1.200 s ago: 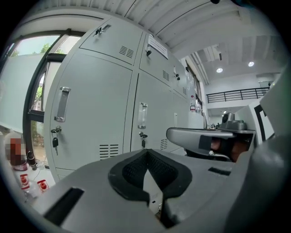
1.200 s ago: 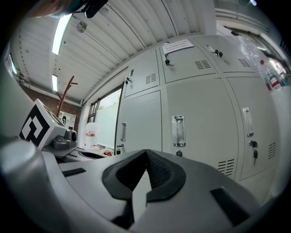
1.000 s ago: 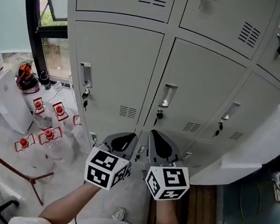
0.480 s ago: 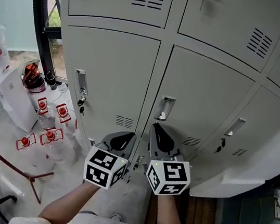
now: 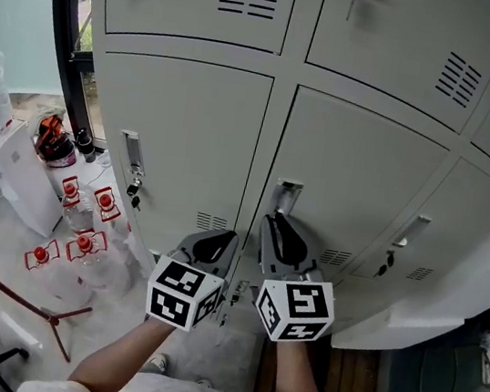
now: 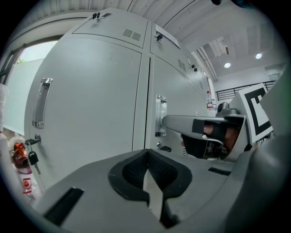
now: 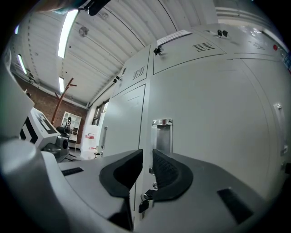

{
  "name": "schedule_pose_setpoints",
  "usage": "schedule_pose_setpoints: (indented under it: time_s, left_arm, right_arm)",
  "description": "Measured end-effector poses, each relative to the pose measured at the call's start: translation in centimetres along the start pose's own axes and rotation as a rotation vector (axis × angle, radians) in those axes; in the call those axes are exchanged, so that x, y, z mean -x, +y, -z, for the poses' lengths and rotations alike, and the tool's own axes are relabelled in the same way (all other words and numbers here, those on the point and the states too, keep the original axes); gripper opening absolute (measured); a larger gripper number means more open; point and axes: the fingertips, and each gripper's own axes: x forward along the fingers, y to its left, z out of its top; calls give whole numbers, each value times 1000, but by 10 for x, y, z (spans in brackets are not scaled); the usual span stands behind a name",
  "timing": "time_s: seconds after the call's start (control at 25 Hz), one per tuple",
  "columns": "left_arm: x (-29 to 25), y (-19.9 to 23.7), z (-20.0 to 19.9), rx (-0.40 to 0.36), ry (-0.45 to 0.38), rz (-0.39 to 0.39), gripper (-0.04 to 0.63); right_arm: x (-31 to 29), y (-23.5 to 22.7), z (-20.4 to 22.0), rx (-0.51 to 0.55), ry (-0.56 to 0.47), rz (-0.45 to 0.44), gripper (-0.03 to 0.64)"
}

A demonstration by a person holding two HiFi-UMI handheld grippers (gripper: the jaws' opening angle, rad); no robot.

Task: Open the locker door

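Handle (image 5: 287, 195) of the middle door (image 5: 376, 184): long axis vertical, straight ahead and just above your right tongs (image 5: 275, 225), near but not touching. Right tongs narrowly parted, empty. Left tongs (image 5: 218, 240) closed, empty, farther off. Key (image 7: 144, 200) hangs below the handle. Bottles (image 5: 86, 211) stand well left; path looks clear.

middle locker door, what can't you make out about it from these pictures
- What sits under the handle of the middle locker door: in the head view the right gripper covers it. The right gripper view shows only a dark key through the gap between its jaws.
- Locked or not: no view tells.
- Label above the upper locker, right gripper view: print too small to read.
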Motion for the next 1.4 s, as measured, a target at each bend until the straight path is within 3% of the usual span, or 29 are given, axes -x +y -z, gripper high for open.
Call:
schedule_pose_setpoints:
  time_s: [0.6,1.4]
  left_arm:
    - [-15,13,-5,-24,13,127,6]
    - [-8,22,-2,-28,19,272,6]
  right_arm:
    - [-26,-4,4,-23,21,71,126]
    - [-23,1,5,-57,35,171,133]
